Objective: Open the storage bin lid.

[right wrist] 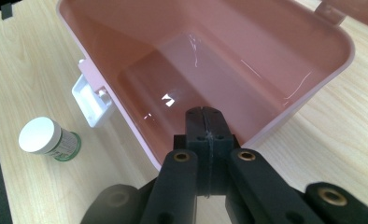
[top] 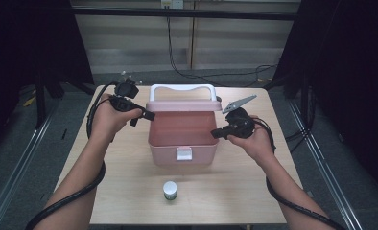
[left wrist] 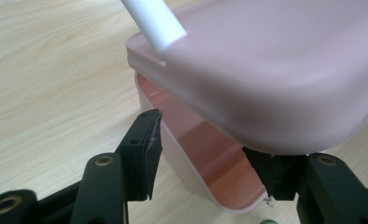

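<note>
The table (top: 129, 201) is the largest thing, a pale wooden top. At its centre a pink box (top: 182, 139) is stood open, its white latch (top: 183, 154) facing six o'clock toward the person. The lid (top: 183, 105) is raised at the box's twelve o'clock edge, with a white handle (top: 182, 89) arching above it; in the left gripper view the lid (left wrist: 275, 79) hangs over the empty inside, so it is judged to be tipped back on a hinge rather than lifted off.

The left gripper (top: 146, 115) is held at nine o'clock of the box, by the lid's corner. Its jaws are spread, one outside the box wall and the other under the lid's edge; whether the pads press on the lid cannot be told. This placing is judged to serve to steady the lid or swing it further.

The right gripper (top: 216, 133) is held at three o'clock of the box, just over the rim. Its jaws are pressed together on nothing, seen plainly in the right gripper view (right wrist: 206, 119), where they point into the bare interior (right wrist: 210, 60). It is probably kept there in waiting.

A small bottle (top: 170, 189) with a white cap is stood upright at six o'clock of the box, well apart from both grippers. It is likely meant to be put in the opened box.
</note>
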{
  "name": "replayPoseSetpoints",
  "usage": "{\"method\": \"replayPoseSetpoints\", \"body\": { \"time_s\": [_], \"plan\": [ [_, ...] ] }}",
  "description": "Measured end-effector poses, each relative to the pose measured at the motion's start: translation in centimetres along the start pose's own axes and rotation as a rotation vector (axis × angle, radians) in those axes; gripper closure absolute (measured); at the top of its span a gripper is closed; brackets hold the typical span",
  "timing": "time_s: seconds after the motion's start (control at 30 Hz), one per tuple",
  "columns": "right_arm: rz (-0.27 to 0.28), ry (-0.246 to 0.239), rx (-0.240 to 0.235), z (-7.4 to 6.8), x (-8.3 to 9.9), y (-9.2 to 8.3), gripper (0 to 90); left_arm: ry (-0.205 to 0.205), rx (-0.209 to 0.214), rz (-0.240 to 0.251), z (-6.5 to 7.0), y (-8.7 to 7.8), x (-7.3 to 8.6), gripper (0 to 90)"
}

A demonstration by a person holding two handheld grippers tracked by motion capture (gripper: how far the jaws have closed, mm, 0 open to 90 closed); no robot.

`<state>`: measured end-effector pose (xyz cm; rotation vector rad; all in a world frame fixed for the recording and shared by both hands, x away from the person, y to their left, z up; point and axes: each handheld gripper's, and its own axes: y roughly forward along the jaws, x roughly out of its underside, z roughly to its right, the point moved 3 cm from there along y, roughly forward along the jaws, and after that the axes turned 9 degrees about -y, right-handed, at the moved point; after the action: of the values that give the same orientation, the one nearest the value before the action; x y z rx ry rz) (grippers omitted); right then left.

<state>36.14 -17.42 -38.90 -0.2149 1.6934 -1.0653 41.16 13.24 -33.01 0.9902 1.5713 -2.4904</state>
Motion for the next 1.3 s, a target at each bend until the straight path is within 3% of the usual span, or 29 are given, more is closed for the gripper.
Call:
{"method": "replayPoseSetpoints", "body": {
  "time_s": [0.33,0.83,1.03,1.3],
  "plan": [
    [-0.014,-0.007,-0.011,-0.1,0.6,0.6,90.0,0.001,-0.01,0.027,0.3,-0.4,-1.0,48.0],
    [-0.026,-0.003,-0.018,-0.3,1.0,1.0,90.0,0.041,-0.043,0.089,0.5,-0.7,-2.1,50.4],
    [-0.027,-0.006,-0.023,-0.4,1.0,1.2,90.0,0.03,-0.051,0.114,0.5,-0.8,-2.5,52.0],
    [-0.028,-0.007,-0.03,-0.5,1.0,1.5,90.0,0.031,-0.062,0.13,0.7,-0.9,-3.2,59.5]
  ]
}}
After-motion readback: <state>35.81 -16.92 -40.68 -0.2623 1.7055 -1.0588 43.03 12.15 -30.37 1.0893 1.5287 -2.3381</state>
